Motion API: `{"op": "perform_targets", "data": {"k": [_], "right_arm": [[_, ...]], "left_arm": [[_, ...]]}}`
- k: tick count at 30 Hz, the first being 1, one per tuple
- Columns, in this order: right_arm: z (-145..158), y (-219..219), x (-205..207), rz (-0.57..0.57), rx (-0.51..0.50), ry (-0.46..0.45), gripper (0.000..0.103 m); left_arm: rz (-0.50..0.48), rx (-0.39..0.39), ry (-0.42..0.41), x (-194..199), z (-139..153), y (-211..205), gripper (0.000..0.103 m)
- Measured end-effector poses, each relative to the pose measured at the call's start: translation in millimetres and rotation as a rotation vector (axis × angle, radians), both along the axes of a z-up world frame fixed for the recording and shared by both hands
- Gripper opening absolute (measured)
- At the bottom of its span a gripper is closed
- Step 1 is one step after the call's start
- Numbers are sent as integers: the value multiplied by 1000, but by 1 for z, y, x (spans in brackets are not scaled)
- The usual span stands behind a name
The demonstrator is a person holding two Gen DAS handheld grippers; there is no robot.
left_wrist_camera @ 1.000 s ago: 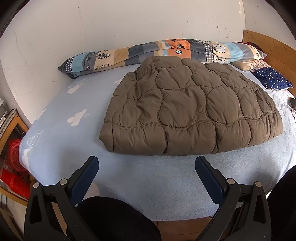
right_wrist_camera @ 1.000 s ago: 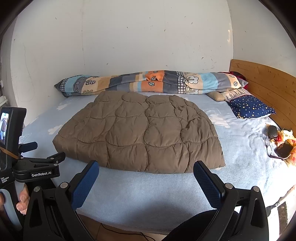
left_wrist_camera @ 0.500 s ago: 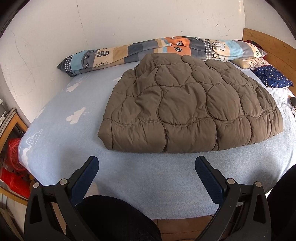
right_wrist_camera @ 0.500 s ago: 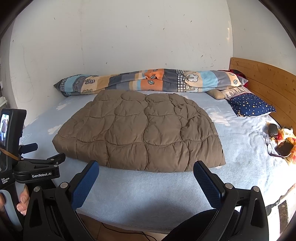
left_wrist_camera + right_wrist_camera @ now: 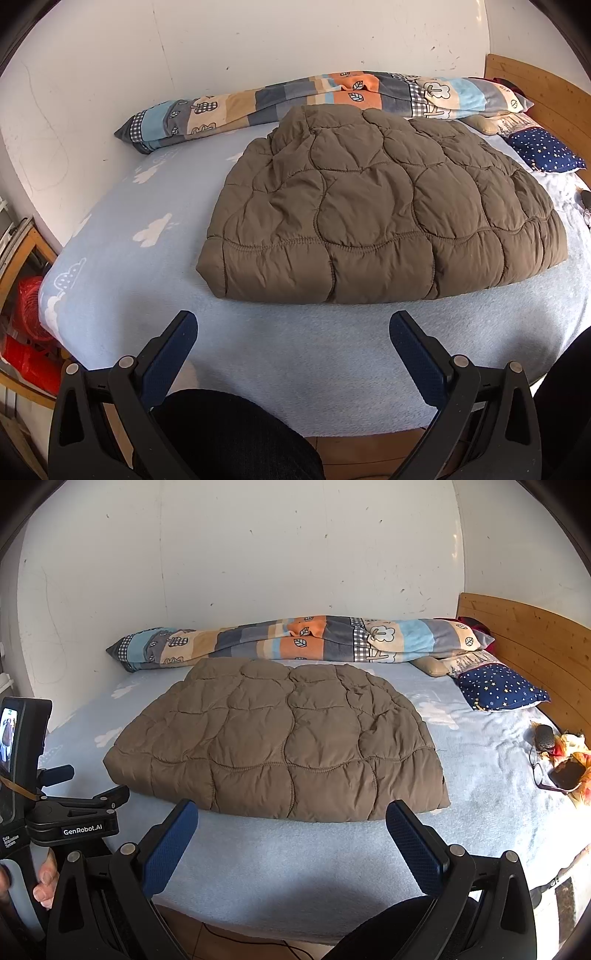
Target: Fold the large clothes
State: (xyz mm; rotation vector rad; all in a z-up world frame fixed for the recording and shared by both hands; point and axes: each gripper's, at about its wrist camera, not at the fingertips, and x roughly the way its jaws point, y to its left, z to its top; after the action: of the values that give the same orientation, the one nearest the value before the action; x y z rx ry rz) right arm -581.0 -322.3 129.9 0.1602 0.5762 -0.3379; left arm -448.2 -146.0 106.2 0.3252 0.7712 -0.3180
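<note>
White plaster walls enclose a wide bed covered by a pale blue cloud-print sheet [image 5: 258, 867], on whose middle a brown quilted padded coat [image 5: 280, 742] is laid flat, already doubled into a thick slab, with a rolled patchwork blanket [image 5: 295, 638] behind it and a small navy star-print pillow [image 5: 498, 686] to the right. Compared with a second ago, the coat is seen slightly nearer in the left wrist view, so an approach to its near edge for a further fold is judged underway. The left gripper [image 5: 291, 332] and right gripper [image 5: 291, 818] are both held above the bed's front edge, jaws spread wide and holding nothing.
</note>
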Motion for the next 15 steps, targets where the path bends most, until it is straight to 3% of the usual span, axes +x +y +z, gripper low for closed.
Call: {"op": "perform_targets", "data": {"k": [15], "right_arm": [[0,0,0,1,-1,1,103]], "left_arm": [[-3,2,-1,-1,0,0,103]]}}
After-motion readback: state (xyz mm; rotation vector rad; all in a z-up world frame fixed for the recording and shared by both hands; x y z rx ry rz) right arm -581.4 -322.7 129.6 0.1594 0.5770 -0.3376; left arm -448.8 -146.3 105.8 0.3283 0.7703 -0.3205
